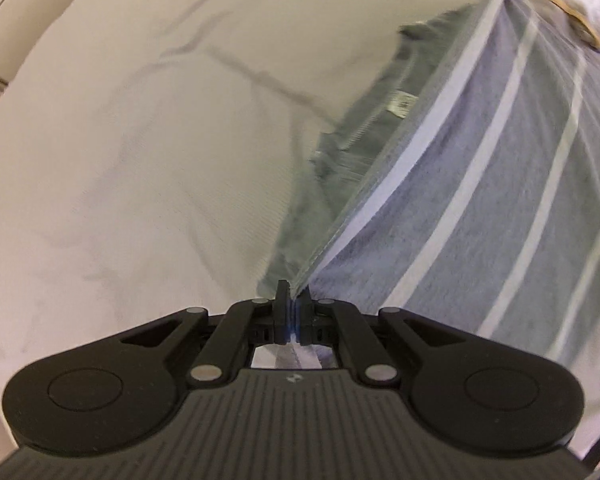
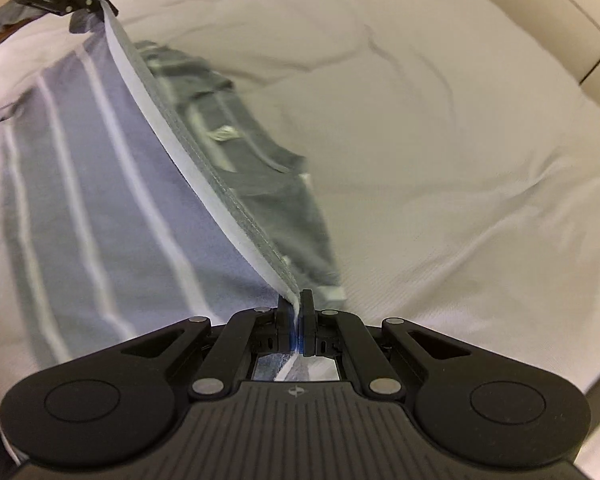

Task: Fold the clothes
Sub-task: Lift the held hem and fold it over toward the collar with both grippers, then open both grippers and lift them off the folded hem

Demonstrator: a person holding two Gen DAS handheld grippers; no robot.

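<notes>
L tongs [image 1: 293, 296]: jaws pinched tight on the hem of a grey striped garment [image 1: 500, 184], cloth caught right btwn the pads. To the left of these tongs lies only white bed sheet [image 1: 140, 140], creased in a few spots. From the tips the hem runs up and away to the right, pulled taut in a straight edge. Just left of that edge, under it, more grey cloth w/ a small white label [image 1: 401, 102] lies on the sheet. Right of the edge, the garment's striped face spreads out, grey w/ thin white stripes.

R tongs [image 2: 296, 300]: also clamped hard on the same hem, cloth nipped btwn the pads. Left of these tongs the striped face drops down onto the bed. The hem leads up-left to the far L tongs. Right of the hem, a darker grey fold; beyond that, plain white sheet. Both views blurred.
</notes>
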